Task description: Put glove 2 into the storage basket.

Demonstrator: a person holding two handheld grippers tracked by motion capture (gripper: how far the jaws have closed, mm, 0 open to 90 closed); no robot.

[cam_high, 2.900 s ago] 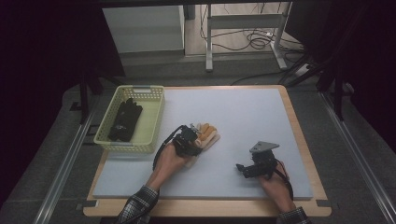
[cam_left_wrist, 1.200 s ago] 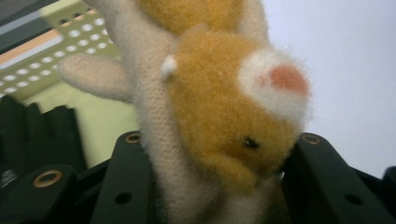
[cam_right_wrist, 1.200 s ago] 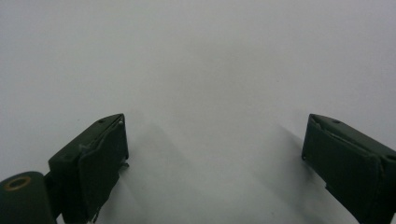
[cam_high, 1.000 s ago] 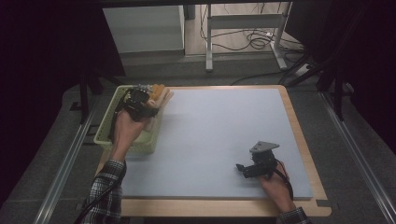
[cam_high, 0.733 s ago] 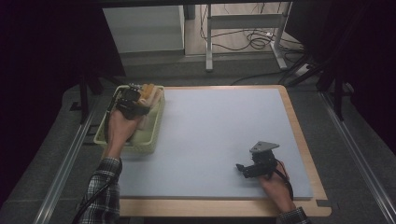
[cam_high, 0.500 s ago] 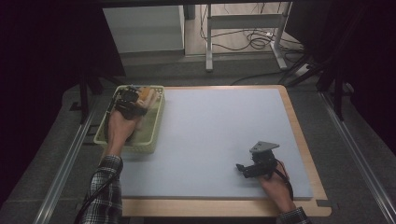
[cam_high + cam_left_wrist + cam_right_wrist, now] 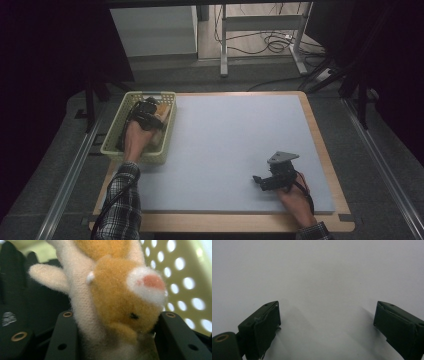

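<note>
An orange and cream plush toy [image 7: 117,297] sits between the jaws of my left gripper [image 7: 117,317], and both pads touch it. These jaws have just been opening a little. Seen from the high view, the left gripper [image 7: 149,111] and the toy [image 7: 163,111] are down inside the pale green basket [image 7: 131,158] at the table's left. Dark items [image 7: 15,290] lie in the basket beside the toy, and its holed wall [image 7: 185,272] is close behind. My right gripper [image 7: 261,181] rests near the front right, open [image 7: 327,312], with bare mat between its jaws.
A pale blue-grey mat [image 7: 240,140] covers the wooden tabletop [image 7: 325,150]. A grey three-cornered plate [image 7: 282,158] tops the right gripper. Beyond the far edge stand metal table legs [image 7: 223,45] and floor cables [image 7: 272,45]. Metal rails [image 7: 70,175] run along both sides.
The left hand carried the plush toy from the middle of the mat to the basket and has lowered it inside. The right gripper has stayed put.
</note>
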